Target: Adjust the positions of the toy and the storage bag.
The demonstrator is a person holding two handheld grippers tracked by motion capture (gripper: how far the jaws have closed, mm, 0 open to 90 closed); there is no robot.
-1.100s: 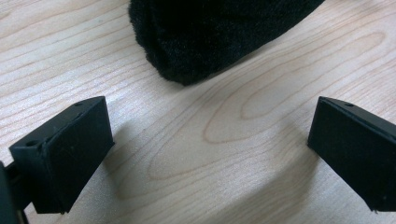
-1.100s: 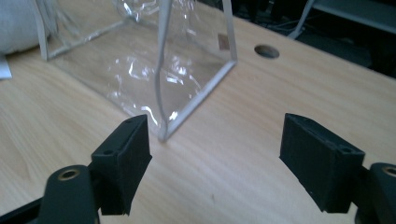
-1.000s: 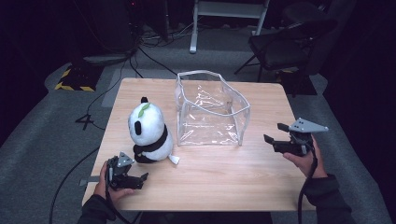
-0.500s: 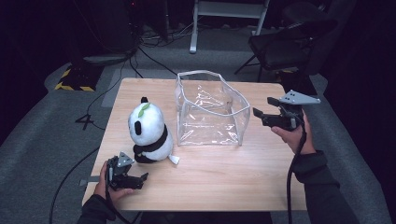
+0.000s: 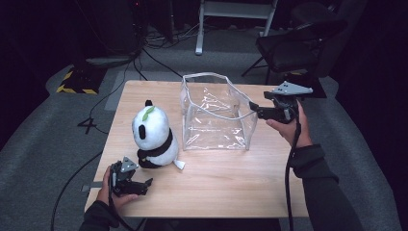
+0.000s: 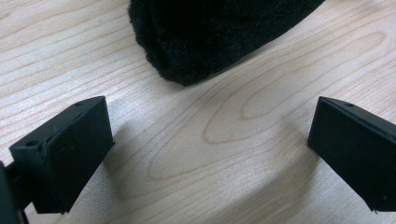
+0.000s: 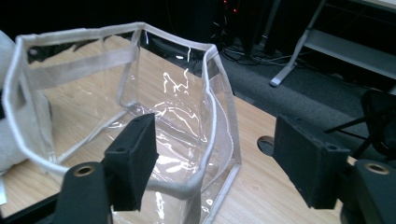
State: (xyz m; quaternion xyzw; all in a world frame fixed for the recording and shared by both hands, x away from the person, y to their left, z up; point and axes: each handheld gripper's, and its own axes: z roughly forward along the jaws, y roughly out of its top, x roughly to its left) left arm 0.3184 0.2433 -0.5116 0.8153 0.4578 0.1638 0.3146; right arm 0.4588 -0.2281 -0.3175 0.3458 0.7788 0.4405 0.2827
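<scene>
A black-and-white plush panda [image 5: 153,135] with a green leaf on its head sits on the wooden table [image 5: 221,178], left of a clear plastic bag [image 5: 216,113] with white trim that stands open. My left gripper [image 5: 144,185] rests low on the table just in front of the panda, jaws wide open, with the panda's black foot [image 6: 210,37] just beyond them. My right gripper [image 5: 253,108] is held in the air at the bag's right rim, open, and the bag's near corner [image 7: 215,107] lies between and beyond its jaws.
A black chair [image 5: 298,45] stands behind the table at the right. A white metal stand [image 5: 235,14] and cables lie on the grey floor behind the table. A yellow-and-black striped block [image 5: 74,79] sits at the far left.
My right gripper has risen from the table's right side and moved left and farther back, up to the bag's right rim. The left gripper and panda have stayed put.
</scene>
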